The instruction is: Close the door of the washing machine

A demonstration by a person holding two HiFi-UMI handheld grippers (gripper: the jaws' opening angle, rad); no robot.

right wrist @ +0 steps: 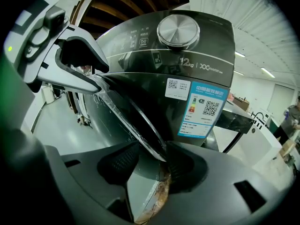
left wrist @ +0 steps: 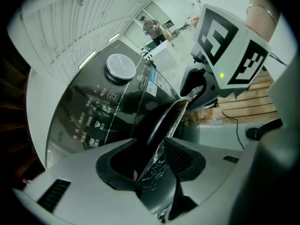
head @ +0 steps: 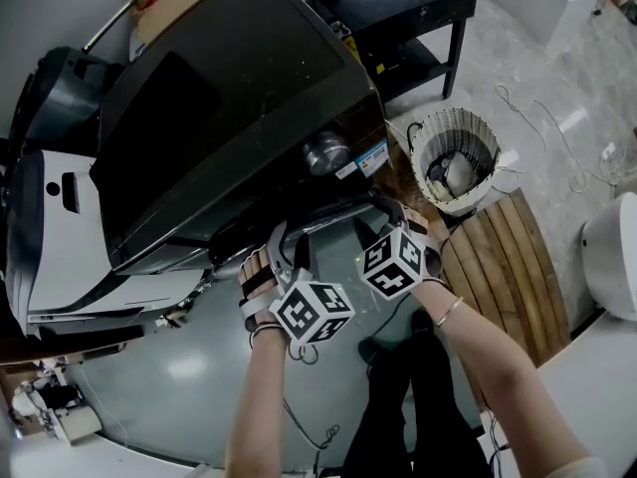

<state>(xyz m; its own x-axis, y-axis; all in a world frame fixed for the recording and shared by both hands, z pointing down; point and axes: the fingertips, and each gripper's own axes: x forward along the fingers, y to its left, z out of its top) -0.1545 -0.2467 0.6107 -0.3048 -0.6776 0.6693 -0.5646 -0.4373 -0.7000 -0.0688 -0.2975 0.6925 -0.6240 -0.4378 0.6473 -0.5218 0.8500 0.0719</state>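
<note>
The dark washing machine point(head: 229, 98) stands with its round door point(head: 333, 217) swung out towards me. Both grippers straddle the door's rim. My left gripper point(head: 282, 249) is at the rim's left part, my right gripper point(head: 386, 215) at its right part. In the left gripper view the film-wrapped door edge point(left wrist: 164, 121) runs between the jaws of the left gripper point(left wrist: 152, 149), lying near the right pad with a gap on the left. In the right gripper view the door edge point(right wrist: 131, 107) passes between the wide jaws of the right gripper point(right wrist: 154, 156); the pads do not clamp it.
A silver knob point(head: 323, 152) and an energy label sit on the machine's panel. A white woven basket point(head: 456, 159) and a slatted wooden board point(head: 508, 267) lie to the right. A white appliance point(head: 60, 227) stands at the left, a black table point(head: 408, 8) behind. Cables trail on the floor.
</note>
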